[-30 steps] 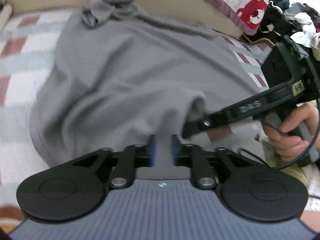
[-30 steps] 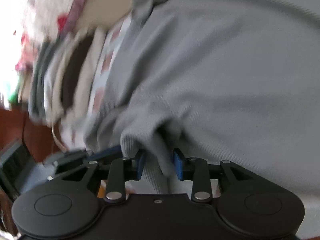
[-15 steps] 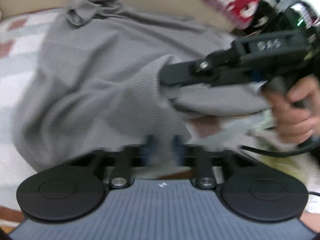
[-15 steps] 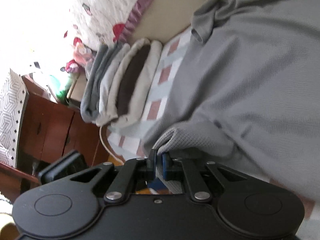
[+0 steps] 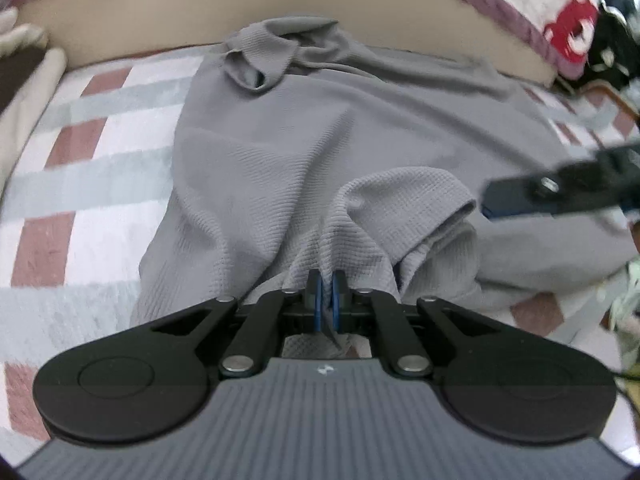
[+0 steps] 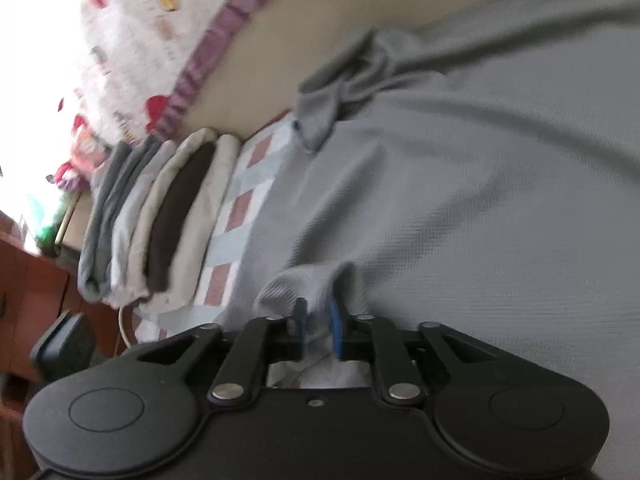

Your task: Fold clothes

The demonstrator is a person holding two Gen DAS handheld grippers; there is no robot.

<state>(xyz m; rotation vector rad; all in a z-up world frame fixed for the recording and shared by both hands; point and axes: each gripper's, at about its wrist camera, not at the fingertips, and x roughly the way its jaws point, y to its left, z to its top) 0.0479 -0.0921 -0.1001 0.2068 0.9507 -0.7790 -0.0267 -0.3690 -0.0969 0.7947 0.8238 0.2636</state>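
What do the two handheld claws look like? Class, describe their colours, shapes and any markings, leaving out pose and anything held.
The left claw has a ribbed grey body with a small white logo, black linkage arms with silver rivets, two round black discs and blue pads. The right claw has the same shape, but its body is smooth black with a small central screw hole, and its pads are also blue.

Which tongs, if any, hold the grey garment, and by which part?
The left tongs pinch a bunched fold at the grey garment's near edge. The right tongs are opening, cloth loose between them.
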